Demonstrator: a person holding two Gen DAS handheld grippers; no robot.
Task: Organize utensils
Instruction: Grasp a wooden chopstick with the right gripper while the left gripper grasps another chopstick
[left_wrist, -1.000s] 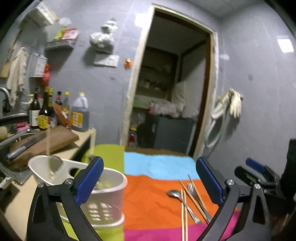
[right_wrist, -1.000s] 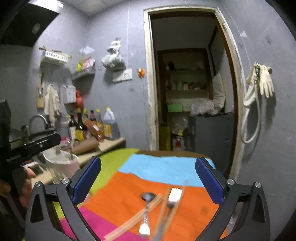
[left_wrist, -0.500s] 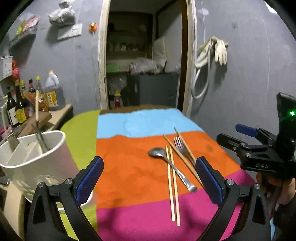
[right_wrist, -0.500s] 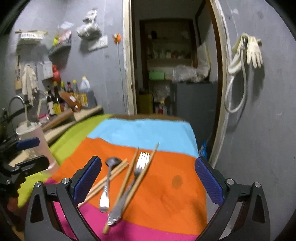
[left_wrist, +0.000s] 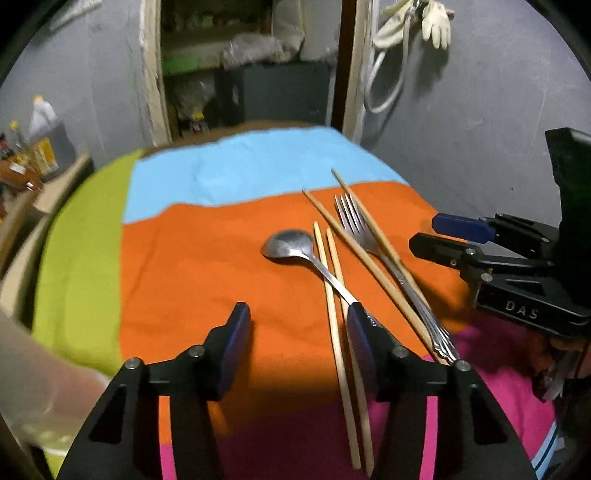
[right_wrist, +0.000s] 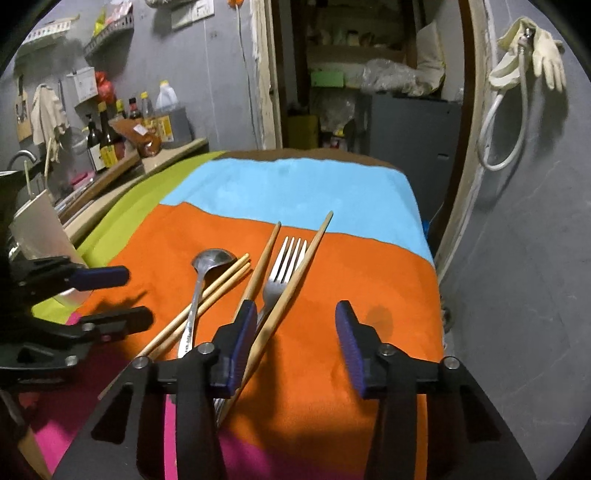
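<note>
- Striped cloth (left_wrist: 207, 266), soft and matte, covers the table; a second ago both cameras faced the kitchen wall, now they look down on it
- Left gripper (left_wrist: 299, 332) and right gripper (right_wrist: 295, 332) are closing, nothing between the jaws
- Steel spoon (left_wrist: 291, 247) and fork (right_wrist: 284, 273) lie among slim wooden chopsticks (left_wrist: 334, 295), ungrasped
- White holder (right_wrist: 40, 229) waits at the left edge

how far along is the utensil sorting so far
Done: nothing visibly sorted. The spoon, fork and both chopstick pairs lie on the cloth. In hand: nothing; the left gripper and right gripper are closing over the cloth, jaws empty. Left: move every utensil to the white holder.
</note>
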